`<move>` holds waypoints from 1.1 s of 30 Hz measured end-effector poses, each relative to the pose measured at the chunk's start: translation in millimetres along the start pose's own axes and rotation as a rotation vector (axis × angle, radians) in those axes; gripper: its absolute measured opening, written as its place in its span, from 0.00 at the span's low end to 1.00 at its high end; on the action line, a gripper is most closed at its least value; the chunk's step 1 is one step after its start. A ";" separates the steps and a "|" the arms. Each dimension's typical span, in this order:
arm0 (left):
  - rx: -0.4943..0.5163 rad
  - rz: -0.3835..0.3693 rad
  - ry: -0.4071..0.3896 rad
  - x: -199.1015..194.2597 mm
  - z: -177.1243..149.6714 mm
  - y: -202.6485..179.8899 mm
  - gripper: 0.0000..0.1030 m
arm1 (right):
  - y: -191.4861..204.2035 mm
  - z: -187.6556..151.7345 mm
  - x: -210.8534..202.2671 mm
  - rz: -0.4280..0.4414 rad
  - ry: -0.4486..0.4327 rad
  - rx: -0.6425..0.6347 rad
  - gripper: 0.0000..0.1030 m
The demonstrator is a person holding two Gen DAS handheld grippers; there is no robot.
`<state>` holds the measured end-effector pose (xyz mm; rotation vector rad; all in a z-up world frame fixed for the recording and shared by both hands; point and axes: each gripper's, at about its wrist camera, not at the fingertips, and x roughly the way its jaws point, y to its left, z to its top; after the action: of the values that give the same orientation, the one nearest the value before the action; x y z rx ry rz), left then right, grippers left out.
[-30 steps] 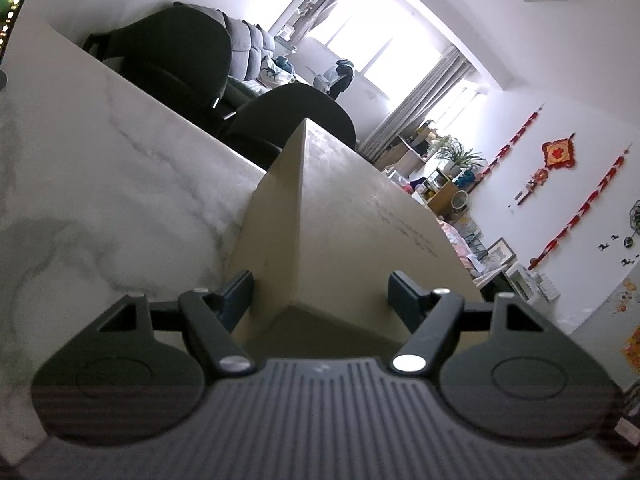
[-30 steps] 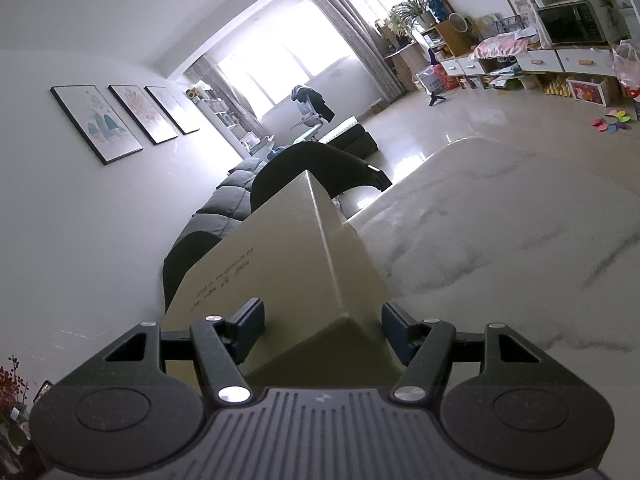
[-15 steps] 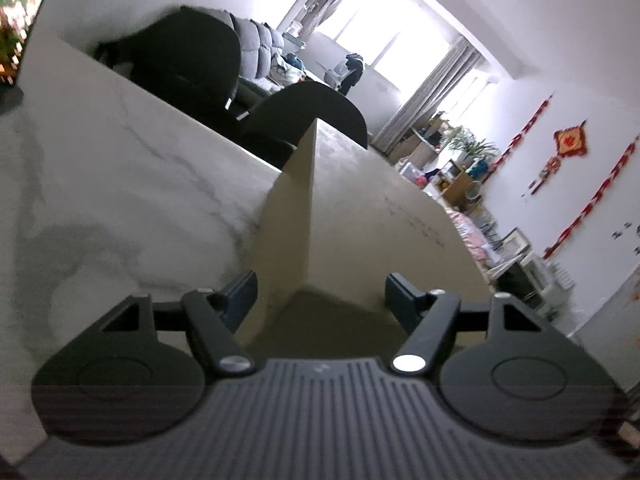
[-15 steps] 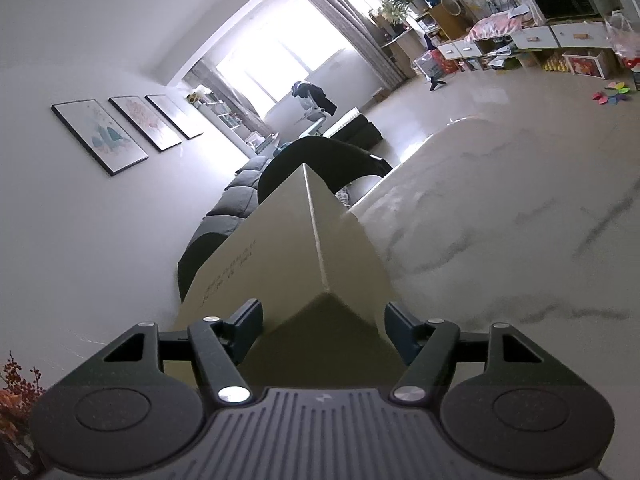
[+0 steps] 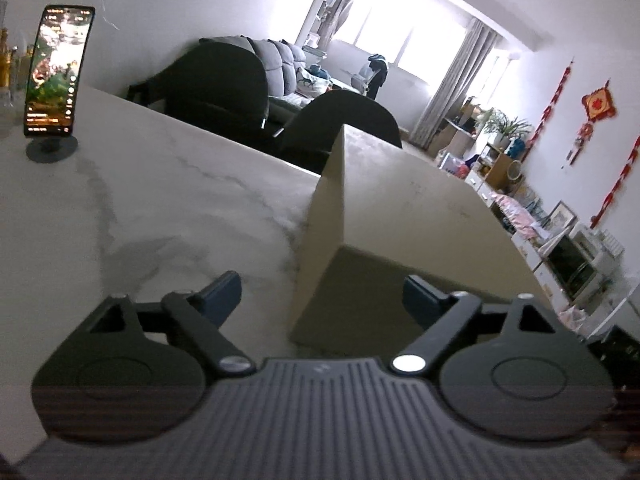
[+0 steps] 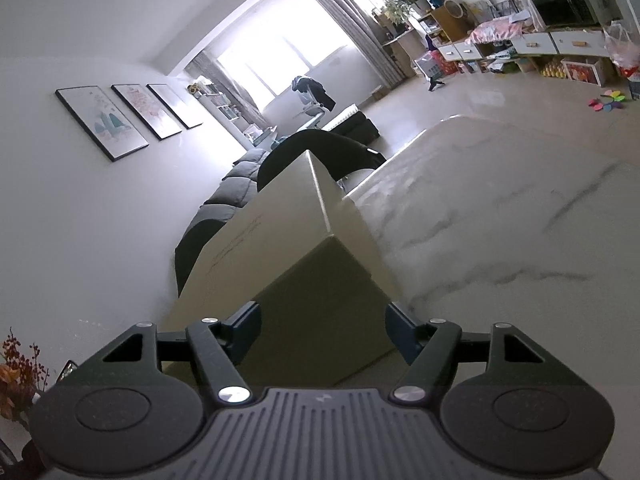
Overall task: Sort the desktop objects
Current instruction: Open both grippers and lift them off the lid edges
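A closed tan cardboard box [image 5: 400,216] sits on the white marble table [image 5: 160,200]. In the left wrist view its near corner lies between the spread fingers of my left gripper [image 5: 320,292], which is open with a gap on both sides. The same box [image 6: 288,264] fills the middle of the right wrist view. My right gripper [image 6: 324,324] is open and straddles the box's other near corner, fingers close beside its faces. I cannot tell whether they touch it.
A lit phone on a round stand [image 5: 56,72] stands at the table's far left. Two dark chairs [image 5: 224,80] sit behind the table's far edge. Bare marble [image 6: 520,220] stretches right of the box. Red flowers [image 6: 16,376] show at the lower left.
The left gripper has drawn back and rolled level, so the box corner sits farther from its fingers and the phone has come into view. The right gripper has eased back slightly.
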<state>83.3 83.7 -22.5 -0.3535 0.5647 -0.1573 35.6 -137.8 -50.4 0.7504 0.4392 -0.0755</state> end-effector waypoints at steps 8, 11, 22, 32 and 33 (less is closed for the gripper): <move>0.072 0.025 -0.034 -19.3 -7.4 -9.4 1.00 | 22.0 -10.0 -25.4 -0.006 -0.035 -0.095 0.78; 0.091 0.036 -0.027 -22.0 -8.4 -12.7 1.00 | 30.9 -12.9 -34.1 -0.007 -0.048 -0.133 0.80; 0.160 0.135 -0.014 -28.8 -16.6 -23.9 1.00 | 43.3 -21.8 -53.6 -0.030 -0.084 -0.230 0.95; 0.222 0.237 0.061 -24.5 -26.4 -36.4 1.00 | 63.2 -35.7 -58.2 -0.136 -0.131 -0.395 1.00; 0.222 0.239 0.067 -24.8 -27.1 -37.0 1.00 | 63.8 -37.0 -56.9 -0.149 -0.126 -0.405 1.00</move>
<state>45.9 47.7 -17.9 -0.0634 0.6443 -0.0007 -15.2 -71.1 -9.8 0.3125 0.3738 -0.1670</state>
